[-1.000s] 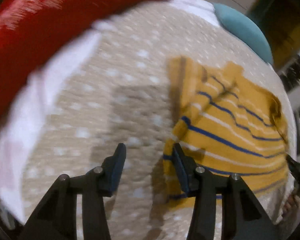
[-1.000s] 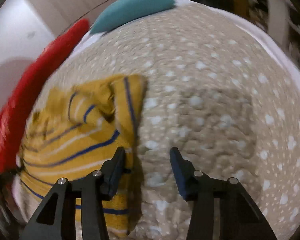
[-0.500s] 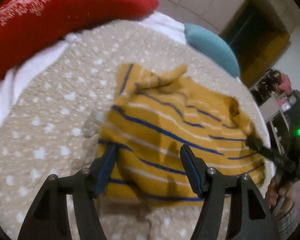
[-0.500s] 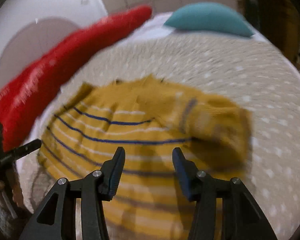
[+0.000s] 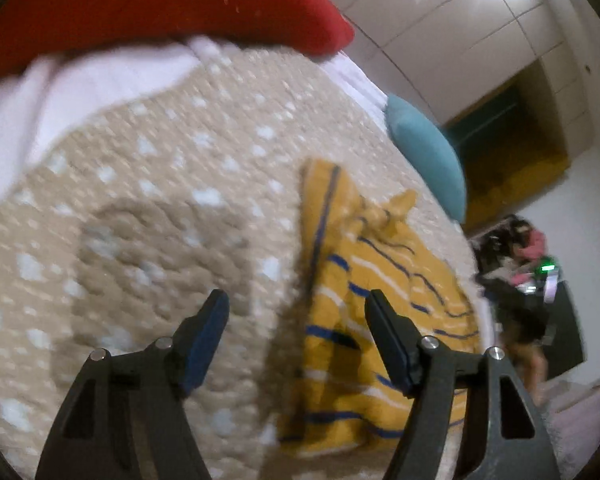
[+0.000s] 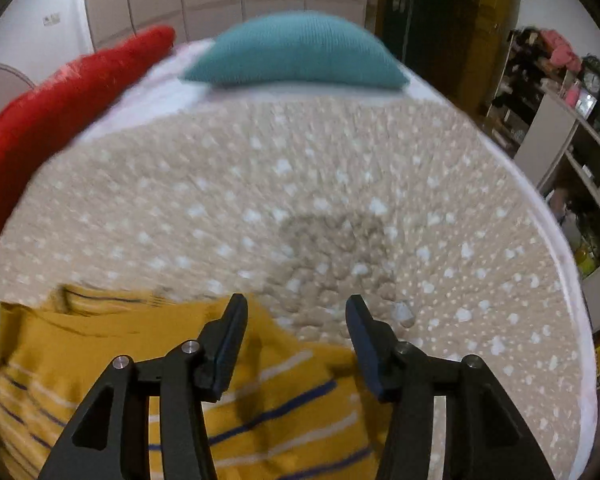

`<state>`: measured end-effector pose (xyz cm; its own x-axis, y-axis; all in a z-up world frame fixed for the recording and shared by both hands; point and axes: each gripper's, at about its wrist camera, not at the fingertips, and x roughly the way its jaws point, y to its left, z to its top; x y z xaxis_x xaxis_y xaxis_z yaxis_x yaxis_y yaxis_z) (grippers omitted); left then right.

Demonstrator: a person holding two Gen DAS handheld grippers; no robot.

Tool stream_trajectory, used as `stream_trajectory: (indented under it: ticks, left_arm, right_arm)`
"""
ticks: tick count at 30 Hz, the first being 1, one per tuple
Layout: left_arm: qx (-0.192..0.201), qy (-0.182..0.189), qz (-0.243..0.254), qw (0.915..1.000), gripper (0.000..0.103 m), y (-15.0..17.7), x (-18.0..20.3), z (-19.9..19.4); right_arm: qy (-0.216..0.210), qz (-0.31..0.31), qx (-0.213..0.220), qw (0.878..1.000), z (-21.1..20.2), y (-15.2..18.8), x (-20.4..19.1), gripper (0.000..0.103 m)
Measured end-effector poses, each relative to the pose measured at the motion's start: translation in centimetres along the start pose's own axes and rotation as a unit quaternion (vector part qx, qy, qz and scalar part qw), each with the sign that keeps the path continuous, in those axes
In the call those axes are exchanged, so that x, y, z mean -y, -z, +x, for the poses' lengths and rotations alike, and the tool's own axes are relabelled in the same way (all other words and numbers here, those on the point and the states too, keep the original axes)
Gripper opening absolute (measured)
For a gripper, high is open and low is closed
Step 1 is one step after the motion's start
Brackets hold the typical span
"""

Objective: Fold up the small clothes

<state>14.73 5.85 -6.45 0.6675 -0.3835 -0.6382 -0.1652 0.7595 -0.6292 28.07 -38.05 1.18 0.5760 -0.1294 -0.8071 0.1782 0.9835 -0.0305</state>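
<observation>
A mustard-yellow knit garment (image 5: 364, 280) with blue and white stripes lies crumpled on a beige dotted blanket (image 5: 140, 200). My left gripper (image 5: 296, 316) hovers at the garment's left edge. Its jaws are opening; bare blanket and the garment's edge show in the gap, and the pads press on nothing. In the right wrist view the garment (image 6: 100, 364) fills the lower left. My right gripper (image 6: 296, 320) stands open above its upper right corner, with cloth below the left finger (image 6: 228, 336) and blanket (image 6: 300, 184) ahead.
A red pillow (image 5: 140, 8) and white sheet (image 5: 80, 80) border the blanket on the far side; the red pillow (image 6: 60, 92) lies beside a teal cushion (image 6: 296, 52). Cluttered shelves (image 6: 560, 120) stand beyond the bed's right edge. A dark device with a green light (image 5: 546, 268) shows at the right.
The left view swung left, so the garment now sits right of the jaws, which have widened. The right gripper moved past the garment, now low and left in its view.
</observation>
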Motion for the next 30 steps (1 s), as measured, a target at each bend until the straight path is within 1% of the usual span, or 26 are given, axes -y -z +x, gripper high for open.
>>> stream_trajectory:
  ticks: [1, 2, 3, 4, 5, 6, 8, 9, 11, 12, 13, 14, 15, 17, 19, 21, 22, 24, 25, 26, 30]
  left_arm:
    - [0.007, -0.007, 0.004, 0.9999, 0.07, -0.1, 0.1, -0.3]
    - [0.012, -0.012, 0.006, 0.9998, 0.07, -0.1, 0.3, -0.6]
    - [0.019, -0.019, 0.009, 0.9996, 0.07, -0.2, 0.4, -0.9]
    - [0.025, -0.026, 0.012, 0.9993, 0.07, -0.2, 0.5, -1.2]
    - [0.028, -0.026, 0.012, 0.9992, 0.07, -0.4, 0.2, -1.4]
    - [0.03, -0.022, 0.011, 0.9992, 0.07, -0.5, 0.0, -1.7]
    - [0.032, -0.015, 0.004, 0.9994, 0.07, -0.7, -0.6, -2.3]
    - [0.032, -0.012, 0.001, 0.9994, 0.07, -0.8, -1.2, -2.9]
    - [0.034, -0.006, -0.01, 0.9994, 0.07, -1.1, -2.3, -3.5]
    - [0.034, -0.002, -0.016, 0.9993, 0.07, -1.4, -2.8, -3.7]
    - [0.034, 0.002, -0.024, 0.9991, 0.07, -1.6, -3.4, -4.0]
    - [0.035, 0.004, -0.029, 0.999, 0.07, -1.9, -3.9, -4.2]
    - [0.036, 0.004, -0.033, 0.9988, 0.07, -2.0, -4.2, -4.4]
    - [0.038, 0.003, -0.038, 0.9986, 0.07, -2.3, -4.8, -4.7]
    - [0.037, 0.002, -0.038, 0.9986, 0.07, -2.5, -5.0, -4.8]
    - [0.032, 0.004, -0.041, 0.9986, 0.07, -2.5, -5.2, -4.6]
    - [0.029, 0.007, -0.043, 0.9986, 0.07, -2.5, -5.3, -4.6]
    - [0.032, 0.005, -0.04, 0.9987, 0.07, -2.4, -5.2, -4.7]
    - [0.034, 0.003, -0.039, 0.9986, 0.07, -2.4, -5.1, -4.8]
    - [0.035, 0.001, -0.038, 0.9987, 0.07, -2.4, -5.1, -4.8]
    - [0.021, 0.008, -0.038, 0.999, 0.071, -2.2, -4.9, -4.4]
  right_arm:
    - [-0.006, -0.007, 0.008, 1.0, -1.1, 0.1, -0.9, 0.055]
    - [-0.026, -0.023, 0.015, 0.999, -2.4, 0.4, -2.7, 0.055]
    - [-0.046, -0.038, 0.011, 0.998, -2.9, 0.7, -4.9, 0.055]
    - [-0.065, -0.054, 0.003, 0.996, -3.2, 1.1, -6.6, 0.055]
    - [-0.084, -0.07, -0.007, 0.994, -3.4, 1.7, -8.5, 0.055]
    - [-0.108, -0.094, -0.023, 0.989, -3.4, 2.4, -11.1, 0.055]
    - [-0.132, -0.128, -0.039, 0.982, -3.1, 3.5, -15.0, 0.055]
    - [-0.138, -0.157, -0.044, 0.977, -2.8, 4.2, -18.0, 0.055]
    - [-0.139, -0.194, -0.05, 0.97, -2.1, 5.0, -21.7, 0.055]
    - [-0.139, -0.22, -0.056, 0.964, -1.4, 5.3, -24.5, 0.055]
    - [-0.128, -0.237, -0.058, 0.961, -0.8, 5.4, -26.2, 0.055]
    - [-0.117, -0.25, -0.054, 0.96, 0.0, 5.6, -27.5, 0.055]
    - [-0.101, -0.27, -0.046, 0.956, 0.6, 5.5, -29.6, 0.055]
    - [-0.082, -0.285, -0.044, 0.954, 1.6, 5.4, -31.6, 0.055]
    - [-0.07, -0.29, -0.048, 0.953, 2.6, 4.8, -32.8, 0.056]
    - [-0.071, -0.28, -0.062, 0.955, 3.0, 4.0, -33.0, 0.057]
    - [-0.076, -0.271, -0.062, 0.957, 2.7, 3.7, -32.7, 0.057]
    - [-0.102, -0.247, -0.044, 0.963, 1.0, 3.2, -31.5, 0.058]
    - [-0.108, -0.241, -0.04, 0.964, 0.2, 3.4, -31.5, 0.059]
    - [-0.123, -0.231, -0.035, 0.965, -1.2, 3.5, -30.6, 0.059]
    - [-0.142, -0.24, -0.02, 0.96, -5.6, 5.5, -27.8, 0.065]
